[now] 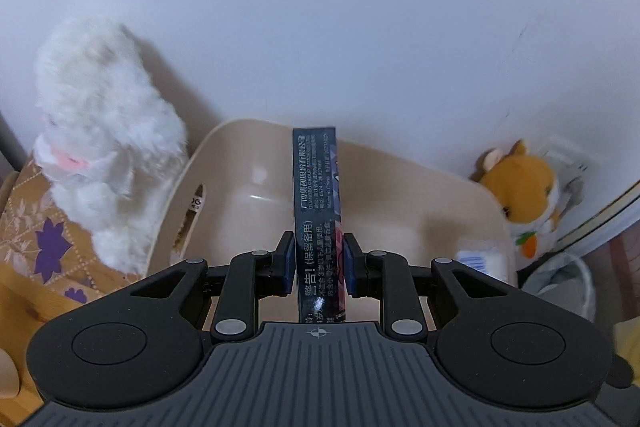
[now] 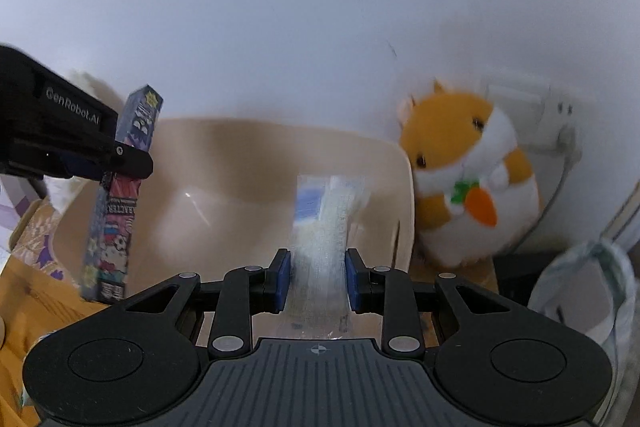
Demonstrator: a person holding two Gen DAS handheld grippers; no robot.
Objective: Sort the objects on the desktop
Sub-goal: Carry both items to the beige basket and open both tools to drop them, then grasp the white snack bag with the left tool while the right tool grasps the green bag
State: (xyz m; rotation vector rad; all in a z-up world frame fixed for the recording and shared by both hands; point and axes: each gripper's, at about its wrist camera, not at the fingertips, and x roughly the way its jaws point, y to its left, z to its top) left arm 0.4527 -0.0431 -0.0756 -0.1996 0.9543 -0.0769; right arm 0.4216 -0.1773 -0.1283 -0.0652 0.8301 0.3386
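My left gripper [image 1: 318, 259] is shut on a tall dark printed box [image 1: 316, 195], held upright above a beige plastic bin [image 1: 240, 155]. The same box [image 2: 120, 195] and left gripper [image 2: 116, 155] show at the left of the right wrist view. My right gripper [image 2: 316, 279] is shut on a white tissue pack [image 2: 324, 227] with a blue label, held over the bin [image 2: 224, 155]. The pack also shows at the bin's right side in the left wrist view [image 1: 480, 261].
A white plush toy [image 1: 100, 147] stands left of the bin on a patterned orange cloth [image 1: 36, 247]. An orange hamster plush [image 2: 468, 179] with a carrot sits right of the bin against the white wall. A white bag [image 2: 588, 299] lies at the far right.
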